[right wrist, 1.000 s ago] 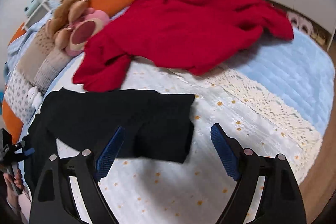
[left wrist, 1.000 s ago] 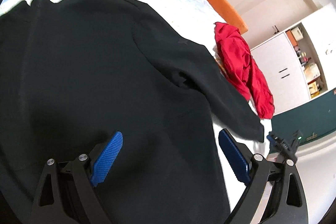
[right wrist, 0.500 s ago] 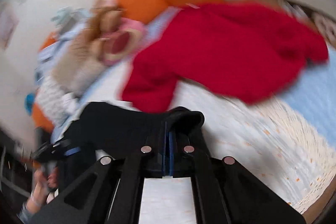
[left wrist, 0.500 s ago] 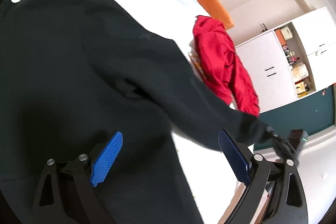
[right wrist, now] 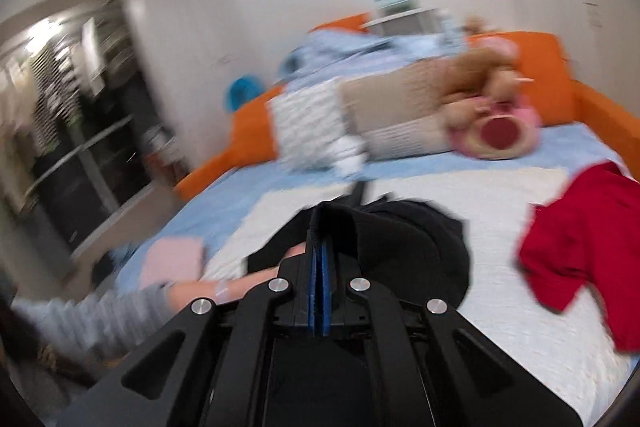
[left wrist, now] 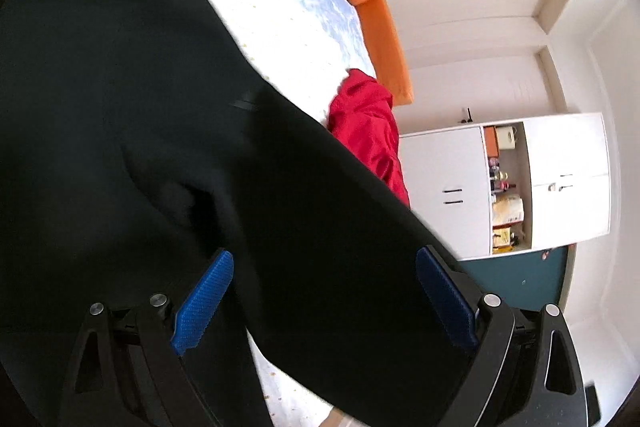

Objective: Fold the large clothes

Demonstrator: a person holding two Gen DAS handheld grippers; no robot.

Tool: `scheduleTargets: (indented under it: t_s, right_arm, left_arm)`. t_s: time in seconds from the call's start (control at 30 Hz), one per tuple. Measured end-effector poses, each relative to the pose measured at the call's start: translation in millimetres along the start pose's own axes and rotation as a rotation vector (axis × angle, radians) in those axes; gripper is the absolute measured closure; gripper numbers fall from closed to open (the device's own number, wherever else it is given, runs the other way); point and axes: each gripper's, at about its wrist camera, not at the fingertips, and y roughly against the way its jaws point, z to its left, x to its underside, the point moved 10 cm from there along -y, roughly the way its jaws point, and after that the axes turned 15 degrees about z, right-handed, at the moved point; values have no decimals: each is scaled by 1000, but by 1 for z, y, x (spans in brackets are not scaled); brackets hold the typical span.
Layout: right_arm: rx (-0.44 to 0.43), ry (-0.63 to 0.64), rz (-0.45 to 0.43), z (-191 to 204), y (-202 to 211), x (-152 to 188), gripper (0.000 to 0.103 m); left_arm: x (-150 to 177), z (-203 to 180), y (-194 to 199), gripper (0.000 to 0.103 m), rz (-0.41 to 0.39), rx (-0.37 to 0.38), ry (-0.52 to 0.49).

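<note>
Since a second ago the sleeve (right wrist: 404, 239) has been clamped by the right gripper (right wrist: 319, 255) and carried across the black sweater (left wrist: 120, 131), spread ahead of the wide-open left gripper (left wrist: 324, 303); most folding is judged undone.

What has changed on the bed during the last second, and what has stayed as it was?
The right gripper closed on the cuff of the black garment and has carried the sleeve up and across, toward the garment's body. The left gripper stayed open above the black cloth. The red garment and the plush toy lie where they were.
</note>
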Motion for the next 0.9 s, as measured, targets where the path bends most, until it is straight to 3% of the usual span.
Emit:
scheduleTargets:
  t_s: [0.17,0.33,0.53,0.57,0.63,0.7,0.73,0.8,0.9]
  right_arm:
    - [-53,164,223,62,-81,40,100]
    - [-162,246,460,109,-156,116,100]
    - [-230,221,523,119,-189,148,100]
    - [-240,214,514,119,-188,146,100]
    - [-247,215,487,119,-181,140,100]
    - [-249,228,457,123,-175,131,100]
    - [-263,234,446,127,-173,130,100]
    - [-293,249,429,137,-170,128,98]
    - [-315,284,446,150,-179,138,98]
  left_arm:
    - [-7,22,27,9,-27,87,6]
    - [-15,38,45,9,-44,89,-26]
    - [-16,65,46,9,-33,-78,-31]
    - [-16,72,48,13,-36,-93,-15]
    - [-18,82,53,42,-45,-97,1]
    - [-21,87,63,89,-79,-110,8]
    - [-22,86,70,96,-102,-100,1]
    - [-23,82,81,95,-129,-86,-28]
    - [-17,78,100,95,-161,-129,-80]
